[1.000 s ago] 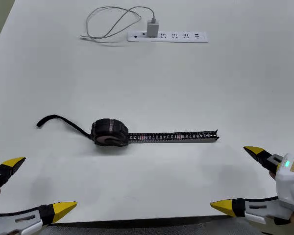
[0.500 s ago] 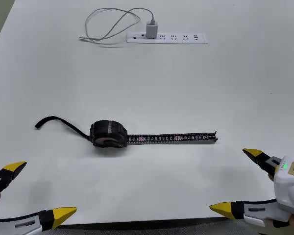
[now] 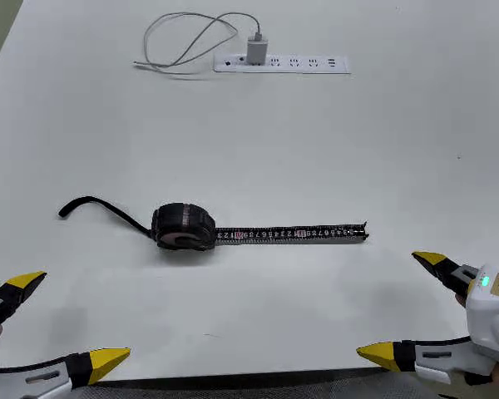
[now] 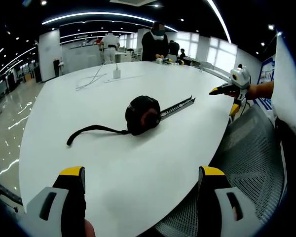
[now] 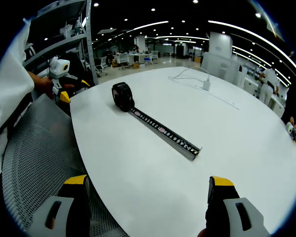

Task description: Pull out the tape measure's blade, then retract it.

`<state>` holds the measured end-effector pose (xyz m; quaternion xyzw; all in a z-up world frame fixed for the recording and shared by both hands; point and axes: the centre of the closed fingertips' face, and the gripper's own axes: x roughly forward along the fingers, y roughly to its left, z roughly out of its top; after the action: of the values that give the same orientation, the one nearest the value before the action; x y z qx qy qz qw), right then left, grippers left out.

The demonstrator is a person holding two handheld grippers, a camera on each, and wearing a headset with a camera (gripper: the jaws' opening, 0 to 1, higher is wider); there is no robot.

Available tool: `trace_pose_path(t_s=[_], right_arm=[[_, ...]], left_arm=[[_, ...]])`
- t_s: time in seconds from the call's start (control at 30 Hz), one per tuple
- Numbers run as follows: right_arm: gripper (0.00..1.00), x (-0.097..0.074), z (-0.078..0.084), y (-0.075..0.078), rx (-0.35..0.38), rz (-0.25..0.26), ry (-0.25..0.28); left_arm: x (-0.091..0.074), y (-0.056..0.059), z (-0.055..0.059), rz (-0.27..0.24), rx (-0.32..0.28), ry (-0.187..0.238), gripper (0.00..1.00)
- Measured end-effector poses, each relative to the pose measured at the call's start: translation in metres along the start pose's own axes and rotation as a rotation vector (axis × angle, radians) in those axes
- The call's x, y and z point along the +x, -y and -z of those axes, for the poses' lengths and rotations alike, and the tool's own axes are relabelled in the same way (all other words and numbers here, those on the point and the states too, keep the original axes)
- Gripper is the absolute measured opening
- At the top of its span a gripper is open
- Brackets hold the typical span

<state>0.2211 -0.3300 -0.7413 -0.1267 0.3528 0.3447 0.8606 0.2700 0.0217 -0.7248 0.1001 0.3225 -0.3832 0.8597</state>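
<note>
Watching this, nothing's really budged lately: round black tape measure (image 3: 184, 227) still sits mid white tabletop (image 3: 316, 150), its dark numbered blade (image 3: 291, 234) out, yellow-tipped left gripper (image 3: 75, 317) and right gripper (image 3: 397, 303) gaping empty at the near edge, so retracting's still pending.

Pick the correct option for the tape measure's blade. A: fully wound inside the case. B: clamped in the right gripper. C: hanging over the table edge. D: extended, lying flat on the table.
D: the blade runs out of the tape measure along the table, with the left gripper and right gripper open, clear of it.
</note>
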Motion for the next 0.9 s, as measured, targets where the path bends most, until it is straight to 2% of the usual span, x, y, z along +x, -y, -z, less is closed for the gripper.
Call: trace_pose_path(t_s=[0.27,0.5,0.6,0.9], right_arm=[[0.99,0.000,-0.001,0.000,0.005,0.000,0.005],[0.99,-0.001,-0.002,0.003,0.011,0.000,0.006],[0.99,-0.001,-0.003,0.002,0.016,-0.002,0.011],[0.99,0.001,-0.004,0.004,0.022,-0.005,0.015]], left_arm=[[0.005,0.002,0.000,-0.003,0.006,-0.014,0.92],[0.016,0.009,-0.009,-0.003,-0.003,0.000,0.89],[0.023,0.009,-0.012,-0.010,-0.034,0.002,0.89],[0.041,0.011,-0.028,-0.024,-0.067,0.023,0.90]])
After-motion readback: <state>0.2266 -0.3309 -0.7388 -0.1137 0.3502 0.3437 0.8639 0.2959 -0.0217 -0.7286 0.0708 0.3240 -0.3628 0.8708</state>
